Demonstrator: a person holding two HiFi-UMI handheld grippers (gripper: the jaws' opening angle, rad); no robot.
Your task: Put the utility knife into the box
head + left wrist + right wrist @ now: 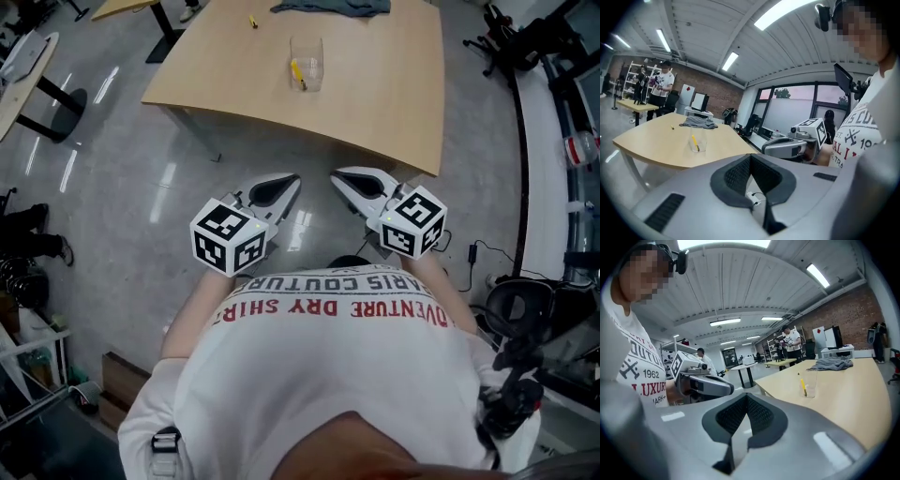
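Both closed and empty, the left gripper [294,179] and right gripper [336,174] hang well short of the table [394,84] (its clear box [307,49] holds the yellow utility knife [297,74]).

Polished grey floor [122,169], wooden table [375,84], brick wall [717,89], ceiling strip lights [780,14], large windows [787,110]

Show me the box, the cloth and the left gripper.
box [314,52]: head view, on its clear wall.
cloth [333,7]: head view, on its gray middle.
left gripper [293,181]: head view, at the tips of its shut jaws.
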